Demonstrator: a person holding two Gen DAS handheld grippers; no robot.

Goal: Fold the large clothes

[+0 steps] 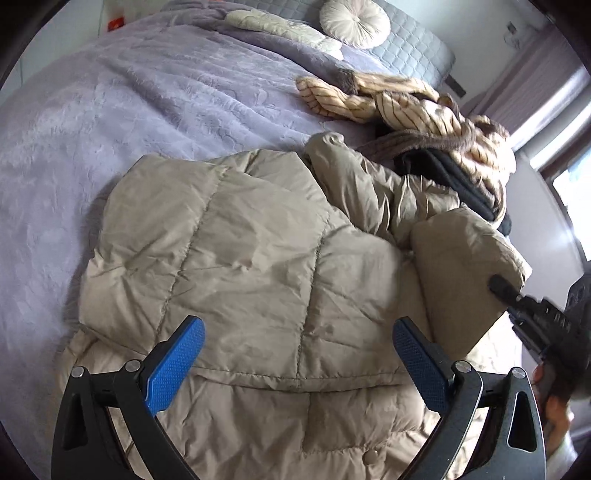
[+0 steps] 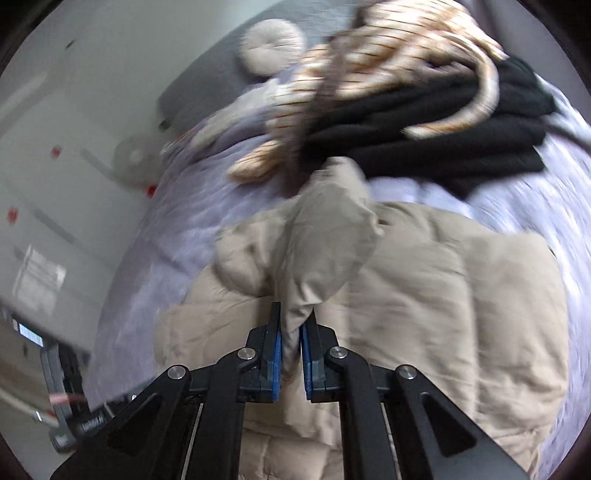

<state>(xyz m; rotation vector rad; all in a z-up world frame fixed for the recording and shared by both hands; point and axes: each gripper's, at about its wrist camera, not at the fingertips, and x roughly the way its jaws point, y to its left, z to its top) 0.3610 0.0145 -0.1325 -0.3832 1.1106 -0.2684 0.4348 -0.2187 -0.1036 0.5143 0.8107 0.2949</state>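
Observation:
A beige quilted puffer jacket [image 1: 251,258] lies spread on the lavender bed cover [image 1: 110,129]. My left gripper [image 1: 297,336] is open and empty, hovering just above the jacket's body. My right gripper [image 2: 293,325] is shut on a fold of the jacket's sleeve [image 2: 328,236] and holds it lifted over the jacket [image 2: 461,295]. In the left wrist view the right gripper [image 1: 496,284] shows at the right edge, pinching the raised sleeve [image 1: 461,266]. The right wrist view is motion-blurred.
A striped cream garment [image 1: 406,107] and a black folded garment [image 1: 461,181] are piled beyond the jacket; they also show in the right wrist view [image 2: 424,122]. A round white cushion [image 1: 354,22] and grey headboard [image 1: 413,40] stand at the bed's far end. Curtains [image 1: 535,85] hang right.

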